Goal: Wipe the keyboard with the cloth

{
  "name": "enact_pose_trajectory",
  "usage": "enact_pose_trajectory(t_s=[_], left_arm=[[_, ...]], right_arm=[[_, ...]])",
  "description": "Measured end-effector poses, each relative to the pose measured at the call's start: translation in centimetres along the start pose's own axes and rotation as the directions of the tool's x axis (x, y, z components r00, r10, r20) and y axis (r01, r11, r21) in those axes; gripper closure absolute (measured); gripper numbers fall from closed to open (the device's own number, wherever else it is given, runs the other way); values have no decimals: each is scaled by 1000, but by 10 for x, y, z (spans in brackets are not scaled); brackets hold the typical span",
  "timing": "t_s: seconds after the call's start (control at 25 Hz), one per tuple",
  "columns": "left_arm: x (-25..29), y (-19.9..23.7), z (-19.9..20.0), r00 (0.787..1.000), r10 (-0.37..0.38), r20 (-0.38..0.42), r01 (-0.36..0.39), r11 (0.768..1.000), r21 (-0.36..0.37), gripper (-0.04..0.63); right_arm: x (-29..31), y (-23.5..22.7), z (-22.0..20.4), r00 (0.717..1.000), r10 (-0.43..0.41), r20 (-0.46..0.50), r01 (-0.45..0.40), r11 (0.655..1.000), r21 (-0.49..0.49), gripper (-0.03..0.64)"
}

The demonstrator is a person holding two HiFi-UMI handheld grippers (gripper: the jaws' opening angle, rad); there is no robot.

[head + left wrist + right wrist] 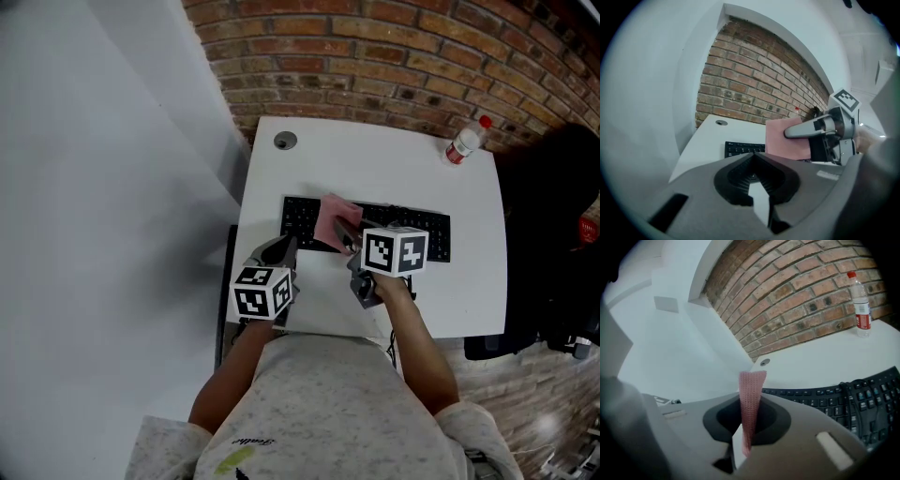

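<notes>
A black keyboard (412, 231) (740, 148) (820, 396) lies across the middle of the white table (375, 159). My right gripper (345, 234) (751, 401) is shut on a pink cloth (335, 216) (751, 394), which hangs over the keyboard's left half. From the left gripper view the cloth (787, 138) shows as a flat pink sheet held edge-on by the right gripper (806, 130). My left gripper (284, 247) (753, 157) hovers at the keyboard's front left corner, jaws together with nothing between them.
A clear plastic bottle (466, 141) (861, 305) with a red cap stands at the table's back right corner. A round cable hole (285, 141) (721, 123) sits at the back left. A brick wall runs behind; a black chair (562, 244) stands to the right.
</notes>
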State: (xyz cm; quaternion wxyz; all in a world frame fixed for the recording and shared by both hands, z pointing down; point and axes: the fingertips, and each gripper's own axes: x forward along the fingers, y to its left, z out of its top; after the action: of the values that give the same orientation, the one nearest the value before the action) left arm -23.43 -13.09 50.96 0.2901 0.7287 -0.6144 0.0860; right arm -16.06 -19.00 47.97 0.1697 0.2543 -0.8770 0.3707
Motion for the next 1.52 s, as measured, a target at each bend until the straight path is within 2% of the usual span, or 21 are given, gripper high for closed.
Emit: enact_pose_trajectory(t_s=[0.28,0.52,0.92,1.52], left_arm=[[-26,34,-4,1000,5,-6,-5,1000,-10,598],[-42,54,-7,1000,-14,-22,14,1000,5,598],[-41,59,-18,994,-74,-76,76,997,25,598],[-24,20,-17,991,-105,-77,109,992,59,598]], right_arm=[[49,40,-24,999,42,-35,-41,999,15,592],[84,60,-41,997,71,-25,-69,995,72,592],[102,47,-64,1000,6,-20,-3,989,147,592],[71,14,-68,1000,-30,5,29,987,156,592]])
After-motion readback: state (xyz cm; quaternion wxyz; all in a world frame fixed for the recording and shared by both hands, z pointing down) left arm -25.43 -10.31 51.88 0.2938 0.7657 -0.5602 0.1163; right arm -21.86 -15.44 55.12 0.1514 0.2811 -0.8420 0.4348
